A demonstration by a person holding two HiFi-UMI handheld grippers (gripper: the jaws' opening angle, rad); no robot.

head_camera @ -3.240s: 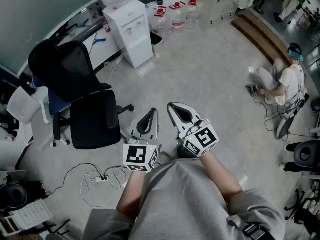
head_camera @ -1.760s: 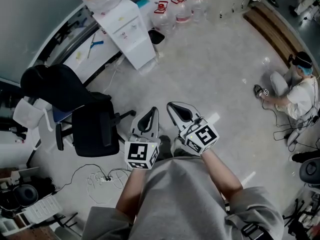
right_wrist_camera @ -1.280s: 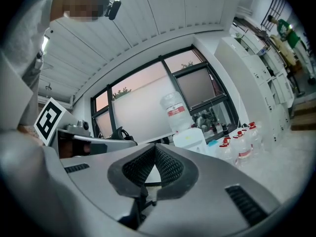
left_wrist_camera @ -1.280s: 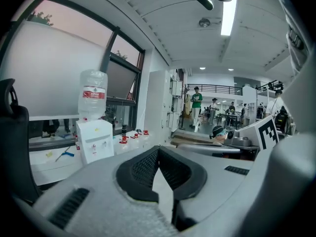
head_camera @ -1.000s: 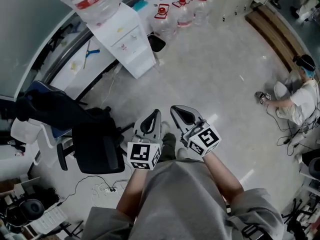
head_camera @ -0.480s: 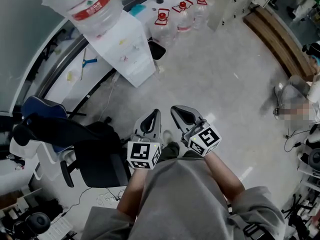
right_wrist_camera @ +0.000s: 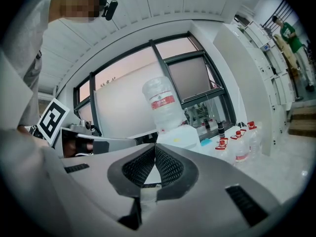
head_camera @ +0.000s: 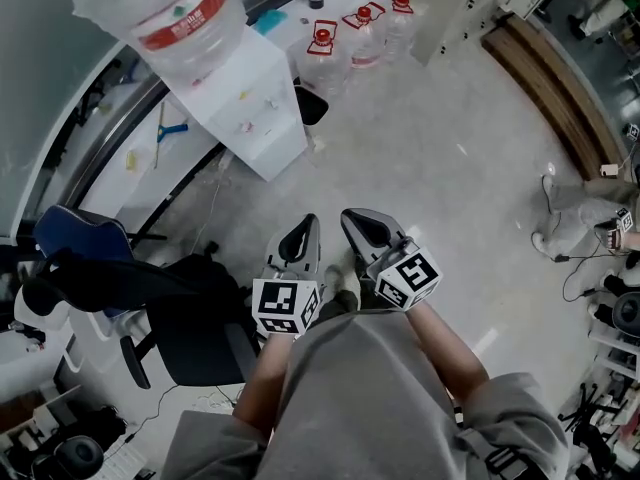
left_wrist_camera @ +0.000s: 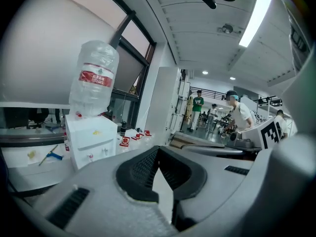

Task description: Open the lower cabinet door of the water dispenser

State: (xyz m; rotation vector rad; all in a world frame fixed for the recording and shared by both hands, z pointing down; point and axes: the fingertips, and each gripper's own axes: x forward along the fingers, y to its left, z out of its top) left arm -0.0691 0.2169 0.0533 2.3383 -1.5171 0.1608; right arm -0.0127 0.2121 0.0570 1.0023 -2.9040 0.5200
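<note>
The white water dispenser (head_camera: 250, 103) stands at the upper left of the head view with a large clear bottle (head_camera: 165, 13) on top. Its front face with two small taps turns toward me, and the lower cabinet door (head_camera: 278, 153) looks closed. My left gripper (head_camera: 311, 222) and right gripper (head_camera: 349, 216) are held side by side in front of my body, well short of the dispenser. Both are shut with nothing between the jaws. The dispenser (left_wrist_camera: 91, 142) is left of centre in the left gripper view. In the right gripper view the dispenser (right_wrist_camera: 185, 135) shows just above the jaws.
Several spare bottles with red caps (head_camera: 352, 30) and a black bin (head_camera: 310, 103) sit right of the dispenser. A black office chair (head_camera: 160, 293) stands close at my left. A desk with a blue tool (head_camera: 170, 128) runs behind. A person (head_camera: 590, 203) sits on the floor at far right.
Both grippers have come closer to the dispenser, which now looks larger and nearer in the head view. The chair has slid toward the lower left of the picture. The jaws stayed shut.
</note>
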